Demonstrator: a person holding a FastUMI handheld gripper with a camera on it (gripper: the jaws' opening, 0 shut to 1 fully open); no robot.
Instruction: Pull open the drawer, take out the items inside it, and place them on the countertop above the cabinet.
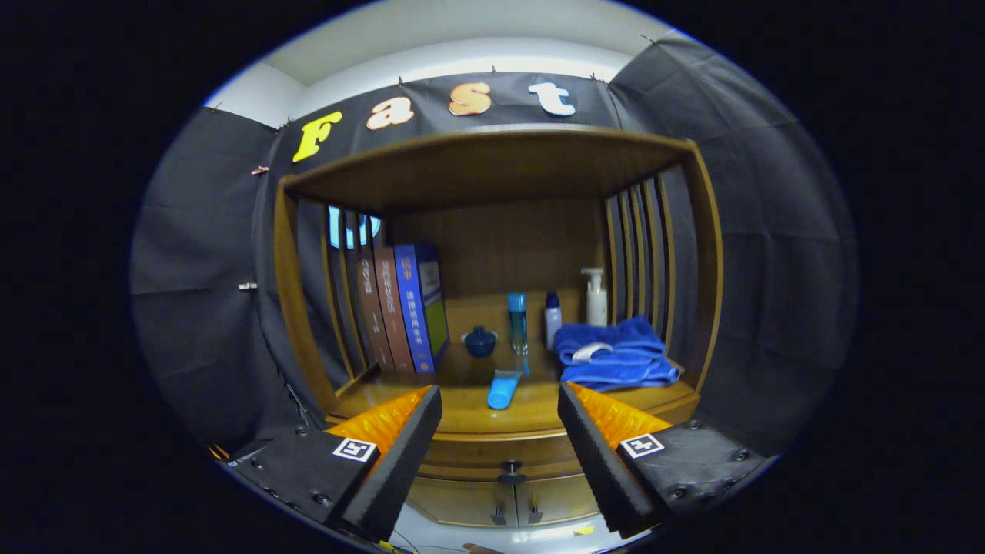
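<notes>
Both fingers (400, 454) of the gripper (500, 404) are standing wide apart, gripping nothing. Between and below them the closed drawer (500, 450), with its dark knob (511, 468), is sitting just ahead. Beyond, a blue tube (503, 389) is lying on the countertop (462, 408).

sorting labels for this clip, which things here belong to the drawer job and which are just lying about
Job:
- drawer, shut, knob between the claw tips
- countertop
- claw, open, holding nothing

Lying about:
- books
- blue tube lying flat
- blue towel
- pump bottle
- small bottles
- blue lidded pot
</notes>
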